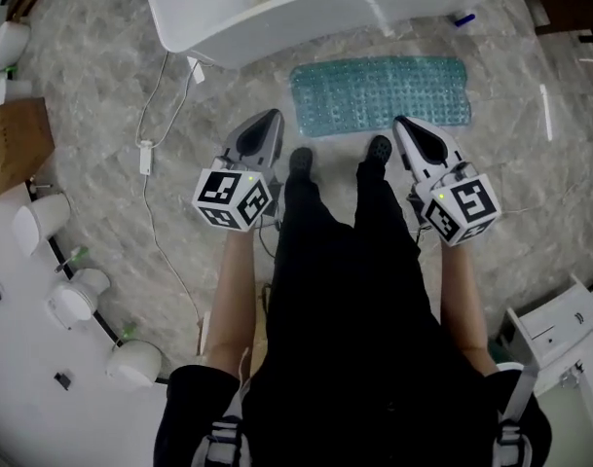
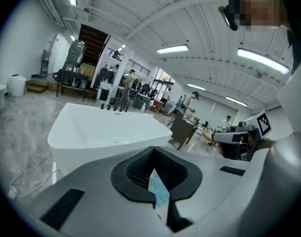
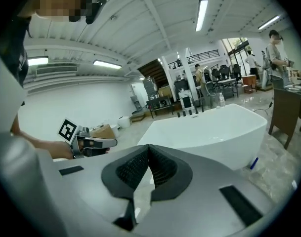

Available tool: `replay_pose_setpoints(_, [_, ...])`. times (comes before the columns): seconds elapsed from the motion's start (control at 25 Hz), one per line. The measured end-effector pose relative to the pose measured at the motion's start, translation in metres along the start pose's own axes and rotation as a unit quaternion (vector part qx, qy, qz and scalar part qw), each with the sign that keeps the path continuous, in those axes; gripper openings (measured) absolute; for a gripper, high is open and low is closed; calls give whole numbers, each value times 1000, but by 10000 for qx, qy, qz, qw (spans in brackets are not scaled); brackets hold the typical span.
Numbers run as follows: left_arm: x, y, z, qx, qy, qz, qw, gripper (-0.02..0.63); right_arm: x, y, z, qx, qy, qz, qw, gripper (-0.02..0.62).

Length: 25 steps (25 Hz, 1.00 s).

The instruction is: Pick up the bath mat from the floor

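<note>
Black trouser legs (image 1: 345,290) fill the bottom of the head view, with both shoes (image 1: 301,159) on the marble floor (image 1: 101,115). Beside them I hold the left gripper (image 1: 273,115) and right gripper (image 1: 401,123), each with fingers pressed together on nothing. Just past the shoes, the teal bath mat (image 1: 379,93) lies flat on the floor alongside the white bathtub (image 1: 306,8), and neither gripper touches it.

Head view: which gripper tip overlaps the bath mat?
The right gripper: its tip overlaps the near edge of the bath mat. The left gripper has its tip over bare floor, just off the mat's left end.
</note>
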<state>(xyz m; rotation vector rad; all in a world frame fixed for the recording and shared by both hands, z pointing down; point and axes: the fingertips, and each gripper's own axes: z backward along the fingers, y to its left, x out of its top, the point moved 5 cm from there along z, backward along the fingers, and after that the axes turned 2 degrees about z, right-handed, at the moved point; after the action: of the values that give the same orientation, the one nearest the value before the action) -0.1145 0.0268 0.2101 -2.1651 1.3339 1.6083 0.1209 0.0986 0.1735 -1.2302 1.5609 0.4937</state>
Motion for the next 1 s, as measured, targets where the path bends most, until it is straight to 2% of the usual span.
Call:
replay_pose_setpoints(0.24, [-25,-15,-48,523,160,258,9982,9,-15,-50,-25,724,461,41,9963,12])
replay_pose_setpoints(0.44, [-74,-6,-87,863,484,486,9939,9,-55,-85,-65,913,758,-129,9928,12])
replay_pose_setpoints(0.6, [-147,21,-133,940,778,837,9890,9,-113,-112,-100,818,1024,-201,9912,12])
replay_pose_setpoints(0.76, [-222,67,-175,984,1032,1414,9796,9,-195,-125,-137,727,1291,-453,9879,12])
replay_pose_setpoints(0.88, [-275,107,-202,1037,1123,1512,9766,9,-256,-130,-168,642,1466,-616,9852,12])
replay_pose_setpoints(1.0, [-335,147,-230,931,1315,1584,9741,9,-311,-130,-195,510,1576,-860,9824,12])
